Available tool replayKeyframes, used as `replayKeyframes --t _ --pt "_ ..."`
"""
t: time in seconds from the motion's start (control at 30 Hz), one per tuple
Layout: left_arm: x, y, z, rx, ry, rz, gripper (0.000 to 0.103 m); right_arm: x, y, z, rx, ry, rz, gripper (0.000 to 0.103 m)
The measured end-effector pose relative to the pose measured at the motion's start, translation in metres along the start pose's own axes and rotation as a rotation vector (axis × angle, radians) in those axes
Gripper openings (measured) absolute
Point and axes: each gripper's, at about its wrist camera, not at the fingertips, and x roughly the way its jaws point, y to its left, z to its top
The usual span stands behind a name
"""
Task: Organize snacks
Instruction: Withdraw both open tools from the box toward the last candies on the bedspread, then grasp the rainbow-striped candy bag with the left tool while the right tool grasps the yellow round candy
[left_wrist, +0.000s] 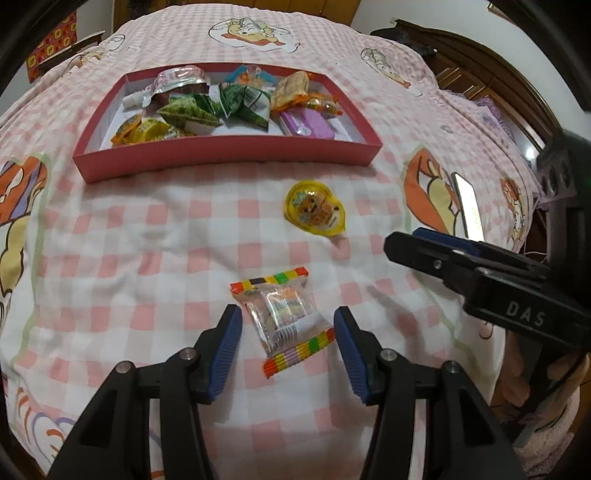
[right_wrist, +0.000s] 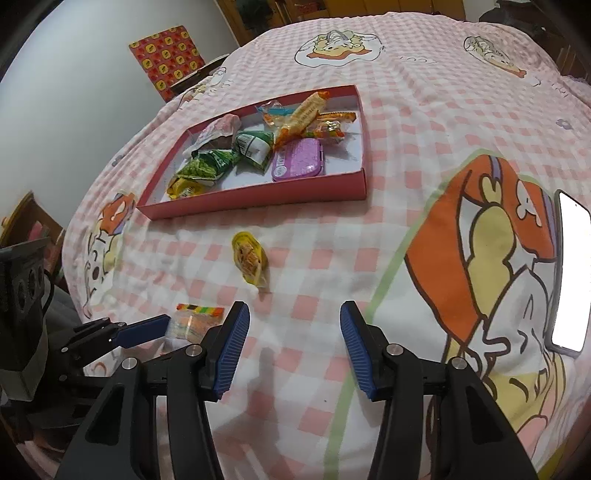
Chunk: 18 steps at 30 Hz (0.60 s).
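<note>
A clear snack packet with rainbow-striped ends (left_wrist: 283, 322) lies on the checked bedsheet between the blue pads of my left gripper (left_wrist: 288, 325), which stands open around it without touching. A yellow jelly cup (left_wrist: 315, 209) rests farther on, nearer the red tray (left_wrist: 229, 155) that holds several snacks. My right gripper (right_wrist: 294, 325) is open and empty over bare sheet, with the jelly cup (right_wrist: 250, 260) ahead of it and the striped packet (right_wrist: 192, 322) to its left. The left gripper (right_wrist: 144, 334) shows at the right wrist view's left edge, and the right gripper (left_wrist: 424, 245) at the left wrist view's right side.
A phone with a lit screen (right_wrist: 570, 268) lies on the bed to the right. The red tray (right_wrist: 258, 199) holds green packets, a purple tin (right_wrist: 298, 160) and orange wrappers. A patterned red box (right_wrist: 168, 55) and wooden furniture stand beyond the bed. A hand (left_wrist: 535, 373) holds the right gripper.
</note>
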Motion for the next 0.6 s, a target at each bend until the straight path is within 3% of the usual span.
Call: replayKeyframes --t 0.07,0.27,0.6 --pt "0.004 0.001 -0.002 -0.004 -0.005 0.001 0.054 0.000 -0.002 -0.001 0.004 -0.003 -0.002 0.053" --pt "0.006 0.005 -0.003 -0.010 -0.030 -0.005 0.038 0.005 -0.002 -0.004 0.007 0.009 0.003 0.053" --pt "-0.010 0.021 0.000 -0.042 -0.080 0.003 0.037 0.011 0.004 -0.003 0.006 0.013 0.009 0.053"
